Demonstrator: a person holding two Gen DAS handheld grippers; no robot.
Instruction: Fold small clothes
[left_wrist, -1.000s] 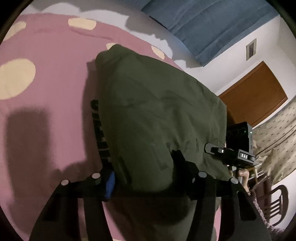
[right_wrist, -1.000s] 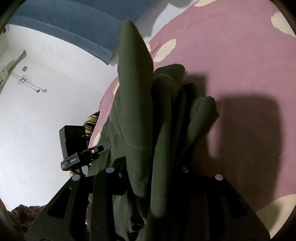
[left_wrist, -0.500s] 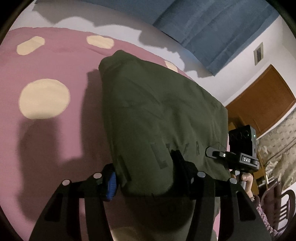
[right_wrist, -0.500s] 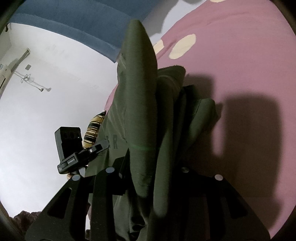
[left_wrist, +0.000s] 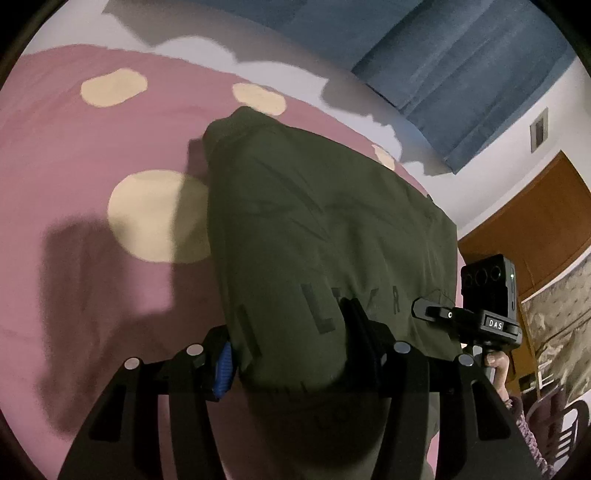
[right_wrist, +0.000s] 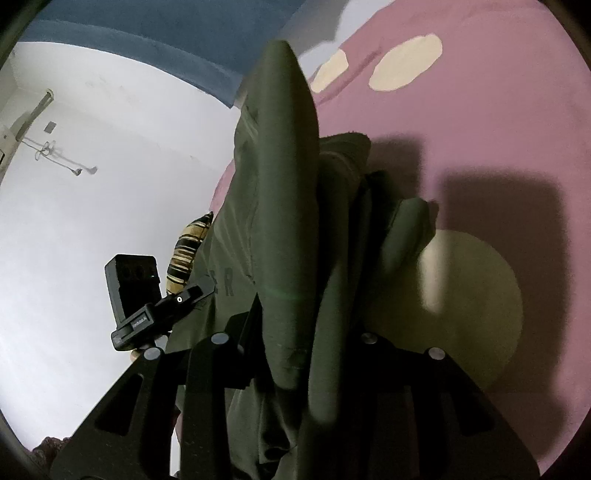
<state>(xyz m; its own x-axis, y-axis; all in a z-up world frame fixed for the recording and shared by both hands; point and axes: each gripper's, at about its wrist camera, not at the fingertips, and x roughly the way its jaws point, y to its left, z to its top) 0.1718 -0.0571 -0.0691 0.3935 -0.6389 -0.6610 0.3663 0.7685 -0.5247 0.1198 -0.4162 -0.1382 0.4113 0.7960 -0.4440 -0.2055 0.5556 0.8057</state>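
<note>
An olive green garment (left_wrist: 325, 236) with dark letters hangs stretched between both grippers above a pink bedspread (left_wrist: 85, 155) with cream dots. My left gripper (left_wrist: 291, 343) is shut on one bunched corner of it, blue pad showing at the left finger. My right gripper (right_wrist: 295, 332) is shut on the other corner, where the garment (right_wrist: 280, 192) rises in thick folds and a sleeve droops at the right. Each gripper shows in the other's view: the right gripper (left_wrist: 480, 317) at the garment's right edge, the left gripper (right_wrist: 147, 306) at its left edge.
A blue curtain (left_wrist: 461, 62) and a white wall stand behind the bed. A brown wooden door (left_wrist: 532, 225) and a chair (left_wrist: 554, 424) are at the right. A striped cushion (right_wrist: 188, 254) lies at the bed's edge. The bedspread (right_wrist: 480, 129) spreads wide under the garment.
Both grippers have carried the hanging garment across the bed; a large cream dot has come into view beneath it in both views. The grips are unchanged.
</note>
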